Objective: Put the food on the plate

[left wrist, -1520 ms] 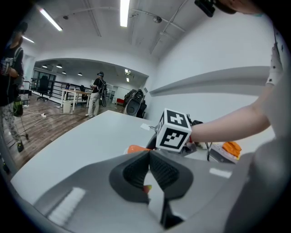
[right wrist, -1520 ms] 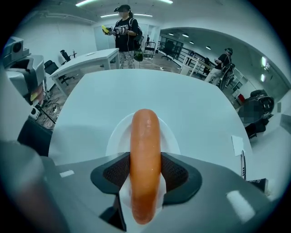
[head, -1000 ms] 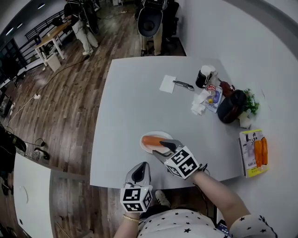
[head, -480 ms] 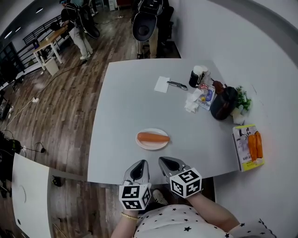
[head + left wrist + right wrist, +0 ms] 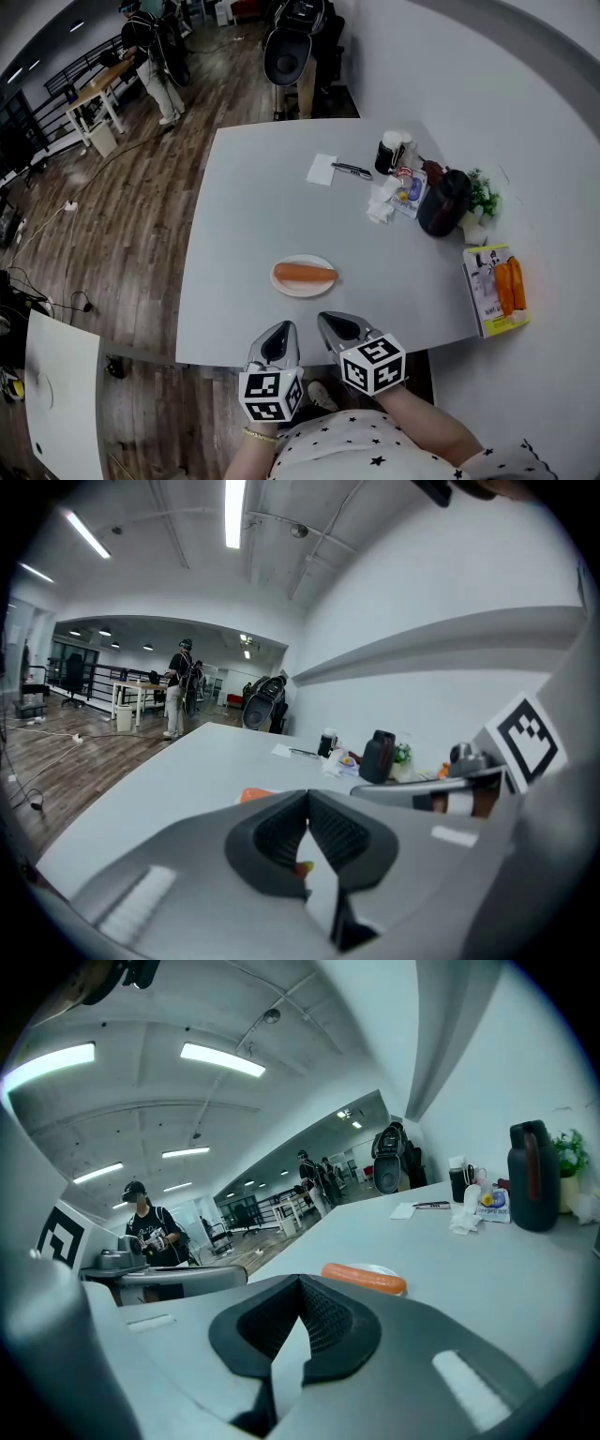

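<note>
An orange sausage (image 5: 304, 274) lies across a small white plate (image 5: 302, 287) near the front of the grey table (image 5: 281, 187). It also shows in the right gripper view, sausage (image 5: 364, 1278) on plate (image 5: 386, 1268), and as an orange tip (image 5: 253, 795) in the left gripper view. My left gripper (image 5: 275, 343) hovers at the table's front edge, jaws shut and empty, also left gripper (image 5: 307, 797). My right gripper (image 5: 339, 327) hangs beside it, shut and empty, also right gripper (image 5: 300, 1283). Both sit well short of the plate.
At the back right stand a dark jug (image 5: 441, 202), a cup (image 5: 391, 151), a crumpled tissue (image 5: 380, 211), a small plant (image 5: 482, 194), a white napkin (image 5: 322, 169) and a pen-like tool (image 5: 352, 170). A yellow pack with carrots (image 5: 495, 287) lies at the right edge. People stand in the background.
My right gripper has let go of the sausage on the plate, drawn back to the table's front edge and shut. The left gripper has barely moved.
</note>
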Available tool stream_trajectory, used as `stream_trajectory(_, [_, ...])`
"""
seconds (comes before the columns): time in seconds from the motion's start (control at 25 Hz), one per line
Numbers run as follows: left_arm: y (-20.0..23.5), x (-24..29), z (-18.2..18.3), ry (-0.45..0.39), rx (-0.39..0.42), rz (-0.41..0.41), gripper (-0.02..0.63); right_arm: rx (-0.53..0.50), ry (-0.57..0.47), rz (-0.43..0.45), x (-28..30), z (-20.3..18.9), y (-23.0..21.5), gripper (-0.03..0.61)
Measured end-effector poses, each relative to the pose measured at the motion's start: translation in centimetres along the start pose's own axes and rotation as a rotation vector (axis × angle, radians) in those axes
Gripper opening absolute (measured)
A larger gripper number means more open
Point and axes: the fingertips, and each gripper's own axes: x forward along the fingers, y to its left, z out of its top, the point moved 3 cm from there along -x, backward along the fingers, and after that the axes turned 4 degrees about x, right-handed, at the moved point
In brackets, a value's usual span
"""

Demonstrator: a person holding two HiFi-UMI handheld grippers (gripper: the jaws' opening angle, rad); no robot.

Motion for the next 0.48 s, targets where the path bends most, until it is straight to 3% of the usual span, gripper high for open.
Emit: stream_trajectory(0.48, [0.04, -0.28, 0.13, 0.004, 0.010, -0.005, 0.006, -0.011, 0.009, 0.007, -0.09, -0.19, 0.62, -0.002])
